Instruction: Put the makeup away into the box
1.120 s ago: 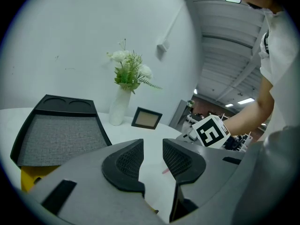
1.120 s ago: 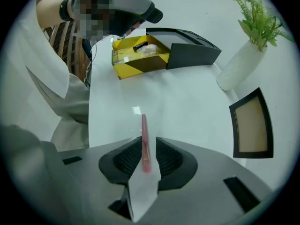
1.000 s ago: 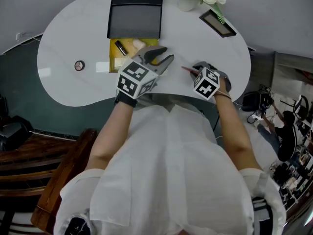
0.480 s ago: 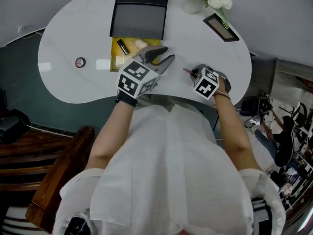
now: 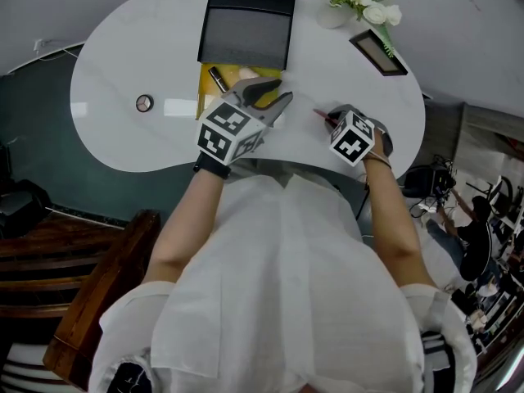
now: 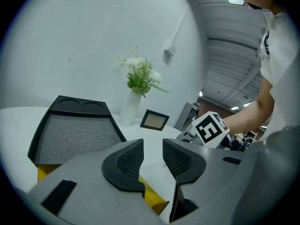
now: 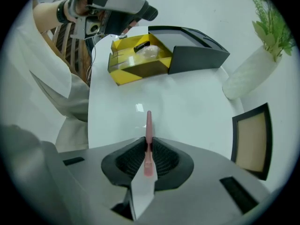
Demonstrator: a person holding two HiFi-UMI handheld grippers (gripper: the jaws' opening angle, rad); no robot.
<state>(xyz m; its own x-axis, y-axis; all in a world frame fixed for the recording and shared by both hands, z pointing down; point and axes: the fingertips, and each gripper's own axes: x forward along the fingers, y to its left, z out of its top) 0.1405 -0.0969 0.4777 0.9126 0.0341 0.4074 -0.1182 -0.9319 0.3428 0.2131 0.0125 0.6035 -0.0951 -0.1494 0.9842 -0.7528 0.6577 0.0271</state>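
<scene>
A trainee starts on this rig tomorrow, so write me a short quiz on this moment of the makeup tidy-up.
1. Which tool holds the slim pink makeup stick?
2. True or false: the black lid of the yellow rectangular box is shut.
3. The jaws of the left tool are: A apart with nothing between them; B shut on a brush; C shut on the box's rim.
Key: 1 the right tool, whose jaws have just been closing and now press on the stick. 2 false, it stands open. 3 A.
</scene>
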